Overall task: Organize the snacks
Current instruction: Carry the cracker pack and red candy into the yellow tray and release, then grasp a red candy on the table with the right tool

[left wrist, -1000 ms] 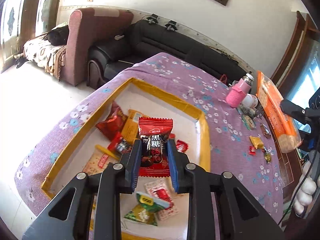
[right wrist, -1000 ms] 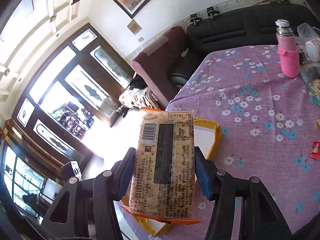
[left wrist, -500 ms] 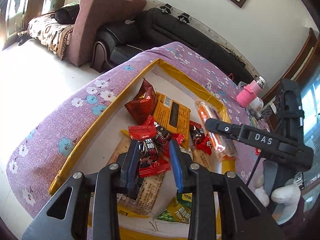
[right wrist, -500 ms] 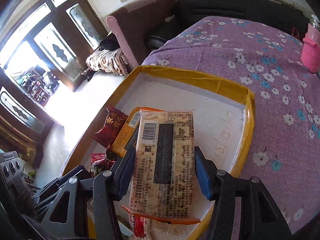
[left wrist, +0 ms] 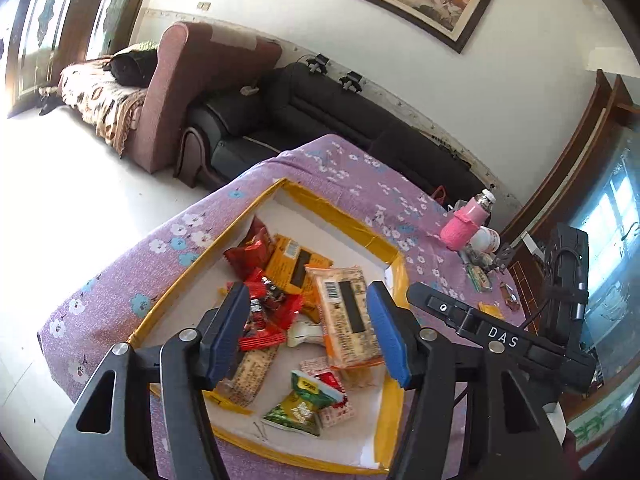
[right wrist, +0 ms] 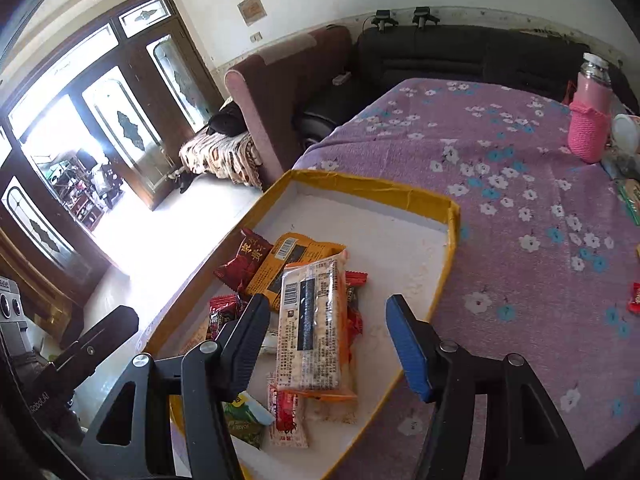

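A white tray with a yellow rim holds several snack packets. My left gripper hovers over its near end with its jaws opening; a red brown-sugar candy packet lies loose in the tray beside its left finger. My right gripper is above the same pile, jaws opening. A long beige cracker pack lies flat on the other packets below it, and the pads do not touch the pack. The right gripper's finger shows in the left wrist view.
A pink-sleeved bottle stands at the far right of the purple flowered tablecloth. Small loose snacks lie near it, and a red candy at the right edge. Sofas stand behind the table; the floor drops off left.
The left gripper lowered the red candy packet into the tray and opened off it. The right gripper carried the cracker pack down over the tray and let it go onto the pile.
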Tool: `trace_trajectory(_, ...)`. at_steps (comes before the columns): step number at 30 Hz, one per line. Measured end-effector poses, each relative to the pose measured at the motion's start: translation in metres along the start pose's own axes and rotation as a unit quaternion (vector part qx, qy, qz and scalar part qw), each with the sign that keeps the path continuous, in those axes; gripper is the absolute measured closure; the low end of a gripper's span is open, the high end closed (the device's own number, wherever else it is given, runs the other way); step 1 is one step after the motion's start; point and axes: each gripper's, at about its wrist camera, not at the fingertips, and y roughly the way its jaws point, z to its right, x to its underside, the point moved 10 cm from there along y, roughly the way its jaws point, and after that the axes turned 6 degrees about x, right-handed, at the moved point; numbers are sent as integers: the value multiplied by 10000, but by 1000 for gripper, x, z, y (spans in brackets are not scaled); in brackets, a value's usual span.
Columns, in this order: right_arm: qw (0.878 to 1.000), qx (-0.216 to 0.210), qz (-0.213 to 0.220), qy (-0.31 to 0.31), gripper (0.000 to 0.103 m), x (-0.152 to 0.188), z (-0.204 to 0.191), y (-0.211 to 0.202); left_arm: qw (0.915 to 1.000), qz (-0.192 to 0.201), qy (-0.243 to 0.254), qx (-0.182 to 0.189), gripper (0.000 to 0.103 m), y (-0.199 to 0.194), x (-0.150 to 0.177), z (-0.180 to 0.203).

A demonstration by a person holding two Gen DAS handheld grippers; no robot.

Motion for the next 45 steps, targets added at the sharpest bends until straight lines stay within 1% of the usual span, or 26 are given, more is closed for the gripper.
trace_trajectory(1,9998,6,165,92,39,0,6,-12,9998,113,127,-47,36,-5,-3,10)
trace_trajectory(3,9986,22,469,222,37,3,19,-35,9982,445,412,-31,20,-21,-9,35)
trace_trajectory(5,9971,137,706,256,37,9,33,-55,9949,748,649,207,11,-37,-12,63)
trace_trajectory(6,9964,194,782,274,37,13,41,-63,9937,774,700,399,5,-41,-10,76)
trace_trajectory(7,9958,231,826,313,37,16,49,-69,9931,703,720,602,2,-42,-6,89)
trace_trajectory(8,9954,256,836,384,37,21,59,-74,9927,573,742,765,1,-39,1,100)
trace_trajectory(10,9942,310,836,607,37,31,82,-84,9942,384,814,586,1,-32,14,113)
trace_trajectory(11,9932,341,833,733,37,36,95,-88,9941,329,876,557,1,-29,20,120)
trace_trajectory(14,9893,487,838,1086,36,52,143,-102,9935,117,800,805,1,-22,36,136)
trace_trajectory(17,9832,876,861,1347,36,65,198,-118,9929,-103,764,903,2,-14,46,148)
trace_trajectory(20,9751,1255,807,1639,36,77,258,-130,9929,-228,803,848,2,-4,57,158)
trace_trajectory(23,9647,1475,699,2068,34,78,312,-132,9923,-421,786,862,2,12,68,165)
trace_trajectory(25,9584,1504,627,2342,35,75,341,-129,9911,-580,761,927,2,22,75,168)
trace_trajectory(27,9541,1435,526,2577,34,68,363,-119,9897,-730,770,959,2,32,81,172)
trace_trajectory(30,9477,1345,367,2873,34,48,388,-98,9876,-894,798,1011,2,45,88,175)
trace_trajectory(33,9417,1574,299,2959,34,20,414,-75,9857,-996,870,1041,2,55,92,176)
trace_trajectory(36,9404,1854,113,2850,35,-5,439,-47,9844,-1100,916,1026,2,63,97,174)
trace_trajectory(39,9381,2030,-132,2802,35,-18,457,-18,9830,-1199,934,1030,2,71,99,170)
trace_trajectory(40,9380,1968,-221,2845,35,-19,458,-8,9829,-1212,929,1029,2,73,99,168)
trace_trajectory(42,9425,1736,-454,2821,39,-18,448,11,9832,-1238,886,1003,2,78,99,163)
trace_trajectory(43,9460,1719,-547,2694,42,-17,438,19,9836,-1250,842,989,2,81,99,160)
trace_trajectory(45,9587,1651,-615,2234,42,-17,409,30,9838,-1298,740,992,2,86,100,157)
